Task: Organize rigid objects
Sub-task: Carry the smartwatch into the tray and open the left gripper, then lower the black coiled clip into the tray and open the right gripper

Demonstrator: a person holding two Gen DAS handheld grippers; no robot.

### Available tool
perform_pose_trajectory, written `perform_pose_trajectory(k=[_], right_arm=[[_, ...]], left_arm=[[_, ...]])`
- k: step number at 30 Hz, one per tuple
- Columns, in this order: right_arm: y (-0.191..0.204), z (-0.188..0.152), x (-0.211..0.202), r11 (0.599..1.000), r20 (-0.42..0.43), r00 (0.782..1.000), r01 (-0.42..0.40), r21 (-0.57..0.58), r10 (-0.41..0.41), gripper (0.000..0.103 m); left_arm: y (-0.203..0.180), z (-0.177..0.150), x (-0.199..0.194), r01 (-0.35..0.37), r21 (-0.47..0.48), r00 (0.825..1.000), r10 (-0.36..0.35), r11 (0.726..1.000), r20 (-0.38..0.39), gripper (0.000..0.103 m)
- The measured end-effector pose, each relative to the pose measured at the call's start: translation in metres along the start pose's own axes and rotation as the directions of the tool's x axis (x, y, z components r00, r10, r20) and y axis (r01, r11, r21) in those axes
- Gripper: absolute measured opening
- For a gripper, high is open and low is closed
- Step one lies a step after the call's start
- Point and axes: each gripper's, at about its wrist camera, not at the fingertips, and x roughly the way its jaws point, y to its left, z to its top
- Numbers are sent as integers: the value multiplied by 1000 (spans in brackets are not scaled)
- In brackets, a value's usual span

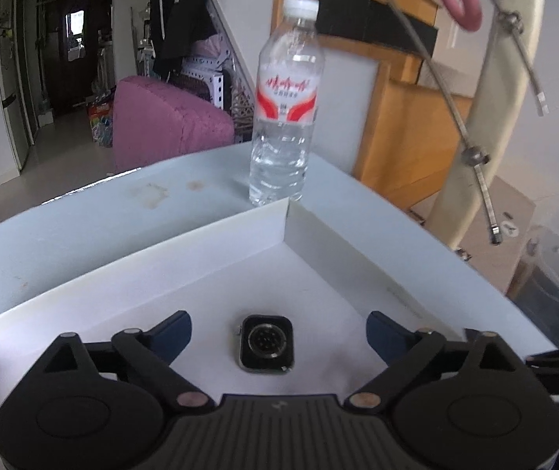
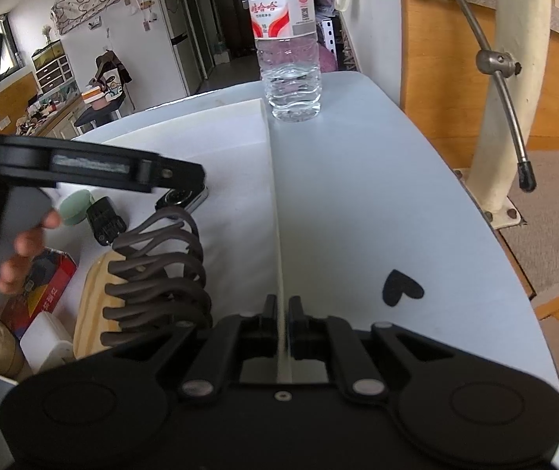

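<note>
Watch point(image 1: 266, 343) between spread left tongs point(image 1: 278, 337), bottle point(image 1: 285, 105) beyond

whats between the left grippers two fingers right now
The watch body, strapless, lies back-up on the white box floor between the open left gripper fingers, touching neither. The left wrist view shows it.

The watch point(image 1: 266, 344) has a glossy black glass back in a shiny metal frame, and it lies on the matt white card floor of the box point(image 1: 201, 258). The water bottle point(image 1: 285, 102) is clear, ribbed plastic with a glossy printed label and a white plastic cap, standing on a smooth, pale, slightly stained table point(image 1: 83, 211). Beside the matt black plastic of the right gripper point(image 2: 282, 305), a rack point(image 2: 158, 270) of matt brown coated wire sits on a pale, bare wood base.
</note>
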Motion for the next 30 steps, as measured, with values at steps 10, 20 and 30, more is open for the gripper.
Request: perform_pose_trajectory(k=[10,20,30], right_arm=[[0,1,0,1000,-4,1000,-1,2,1,5],[3,3,1,1000,-14,1000,15,-2,-15,5],[4,3,1,1000,-15,1000,22,2,-22,5]], left_arm=[[5,-24,-98,-16,-1,999,16,1000,38,100],[20,-61,-177,-106,-15,989,107,994,100,103],[33,-98,-217,-196,-78,975,203,978,94,103]])
